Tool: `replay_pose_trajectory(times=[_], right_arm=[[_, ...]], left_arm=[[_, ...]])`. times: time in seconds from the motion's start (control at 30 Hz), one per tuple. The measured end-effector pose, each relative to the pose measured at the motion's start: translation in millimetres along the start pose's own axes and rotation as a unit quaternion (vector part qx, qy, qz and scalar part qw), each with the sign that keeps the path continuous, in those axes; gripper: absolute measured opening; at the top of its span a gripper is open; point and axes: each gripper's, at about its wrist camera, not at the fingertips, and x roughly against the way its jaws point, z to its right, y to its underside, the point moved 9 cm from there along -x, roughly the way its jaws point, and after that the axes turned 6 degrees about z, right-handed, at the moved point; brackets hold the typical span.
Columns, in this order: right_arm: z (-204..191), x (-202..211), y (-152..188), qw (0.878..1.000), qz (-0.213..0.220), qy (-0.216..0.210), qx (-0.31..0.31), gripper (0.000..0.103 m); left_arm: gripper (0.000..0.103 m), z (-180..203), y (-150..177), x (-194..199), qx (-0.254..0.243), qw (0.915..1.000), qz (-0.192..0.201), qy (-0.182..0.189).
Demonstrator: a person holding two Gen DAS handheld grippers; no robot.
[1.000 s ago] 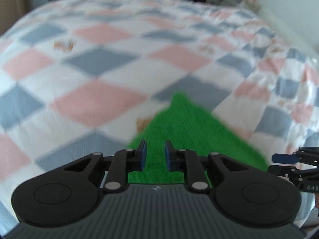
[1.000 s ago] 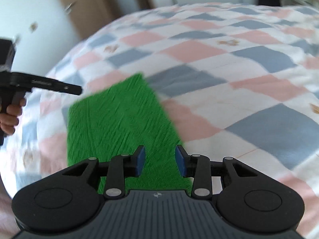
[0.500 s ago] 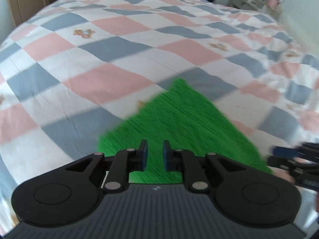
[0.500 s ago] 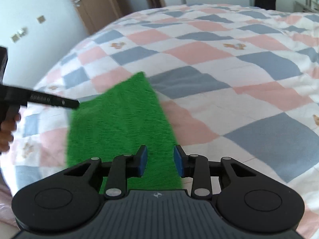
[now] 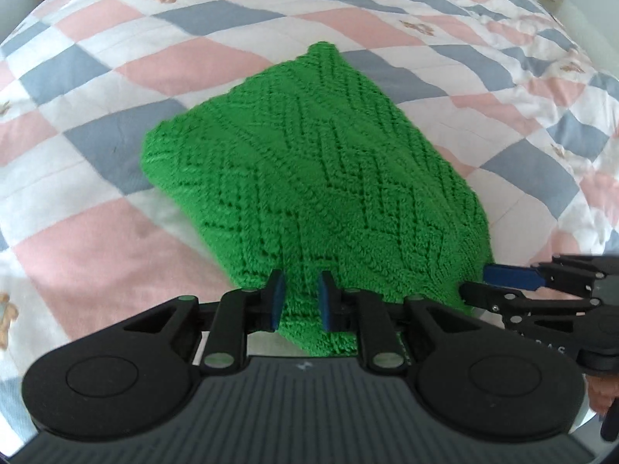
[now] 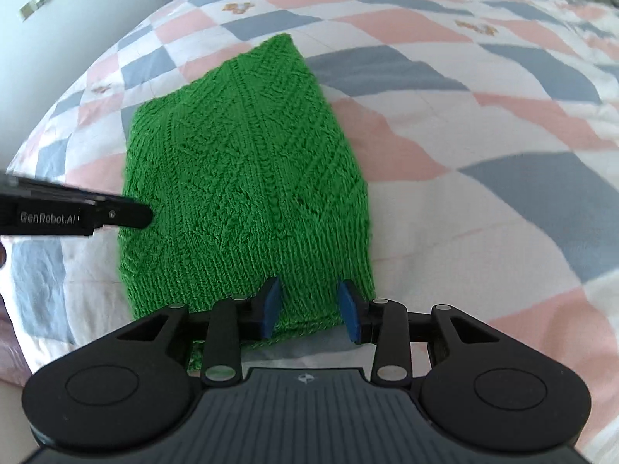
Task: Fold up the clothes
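A green knitted garment [image 5: 321,178] lies folded flat in a rough rectangle on the checked quilt [image 5: 116,251]. My left gripper [image 5: 301,301] hangs over its near left corner. The jaws stand narrowly apart and are opening, with green knit showing between the pads but not squeezed. From the right wrist view the left gripper [image 6: 143,214] reaches in over the garment [image 6: 247,178] from its left edge. My right gripper [image 6: 309,309] is open over the near right edge, its pads astride the hem. In the left wrist view the right gripper [image 5: 487,284] points at that corner.
The quilt [image 6: 503,193] of pink, grey-blue and white diamonds spreads far beyond and to the right of the garment. The bed's left edge drops off toward a pale wall [image 6: 58,38]. A person's fingers [image 5: 603,390] show under the right gripper.
My left gripper has slid along the garment's left side toward its near corner, so the garment now fills the left wrist view. The right gripper has stayed over the near right edge.
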Motion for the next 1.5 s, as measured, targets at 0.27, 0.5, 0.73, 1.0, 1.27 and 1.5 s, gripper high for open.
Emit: replay_pose_trajectory(times=[0.27,0.5,0.73,1.0,1.27,1.5], right_arm=[[-30.6,62.4,8.8,0.998,0.011,0.000,-0.057,0.051],[-67.0,129.4,18.5,0.998,0.025,0.006,-0.062,0.071],[-90.4,185.1,15.0,0.998,0.053,0.004,-0.040,0.076],[-107.6,230.3,21.4,0.998,0.059,-0.001,-0.018,0.081],[-115.0,251.8,25.8,0.998,0.058,-0.002,-0.008,0.082],[-123.2,256.2,16.7,0.998,0.057,-0.008,0.007,0.083]], left_arm=[[0.031,-3.1,32.5,73.2,0.049,0.9970,-0.023,-0.056],[0.044,8.4,55.9,169.1,0.041,0.9950,-0.001,-0.091],[0.048,20.6,70.2,237.8,0.050,0.9934,0.019,-0.102],[0.052,38.0,84.6,286.3,0.042,0.9929,0.030,-0.107],[0.057,46.6,84.8,310.8,0.030,0.9926,0.043,-0.109],[0.059,43.6,78.1,321.5,0.036,0.9914,0.050,-0.116]])
